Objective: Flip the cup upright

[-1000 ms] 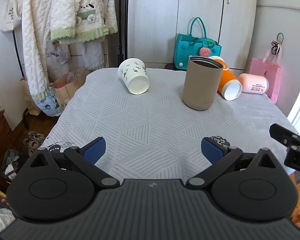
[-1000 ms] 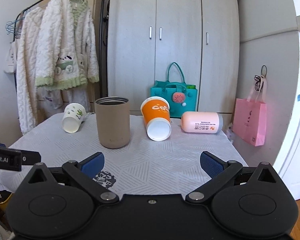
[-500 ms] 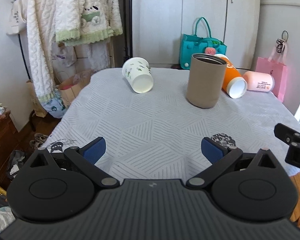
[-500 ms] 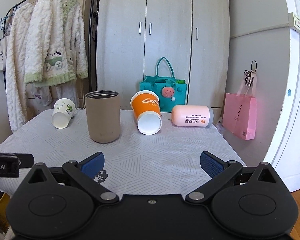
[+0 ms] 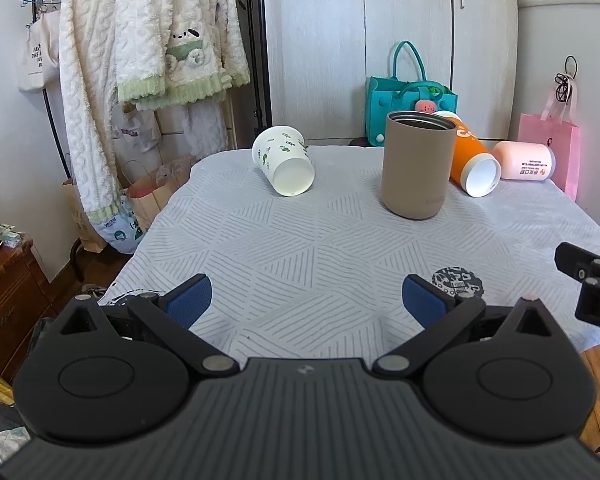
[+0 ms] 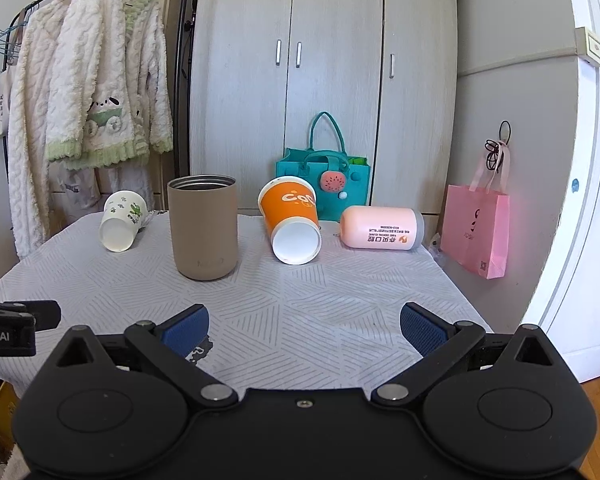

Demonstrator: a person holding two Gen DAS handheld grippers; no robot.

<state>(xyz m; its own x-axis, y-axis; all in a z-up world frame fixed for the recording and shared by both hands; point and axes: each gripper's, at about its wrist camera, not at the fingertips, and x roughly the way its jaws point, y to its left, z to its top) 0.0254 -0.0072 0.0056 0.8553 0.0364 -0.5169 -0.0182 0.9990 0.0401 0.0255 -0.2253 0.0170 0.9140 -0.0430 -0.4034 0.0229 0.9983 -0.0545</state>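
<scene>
left hand-held gripper (image 5: 306,298) apart, empty | right hand-held gripper (image 6: 304,328) apart, empty | orange cup (image 6: 291,219) lies ahead | risk: rolls when nudged, bumping tumbler (image 6: 202,227)

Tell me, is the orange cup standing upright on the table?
No, the orange cup lies tipped on the table, its white open mouth facing the camera, beside the upright tan tumbler.

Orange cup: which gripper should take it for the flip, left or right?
Right, probably. The orange cup lies on its side almost straight ahead of the open right gripper; from the left gripper the tan tumbler partly blocks it.
</scene>
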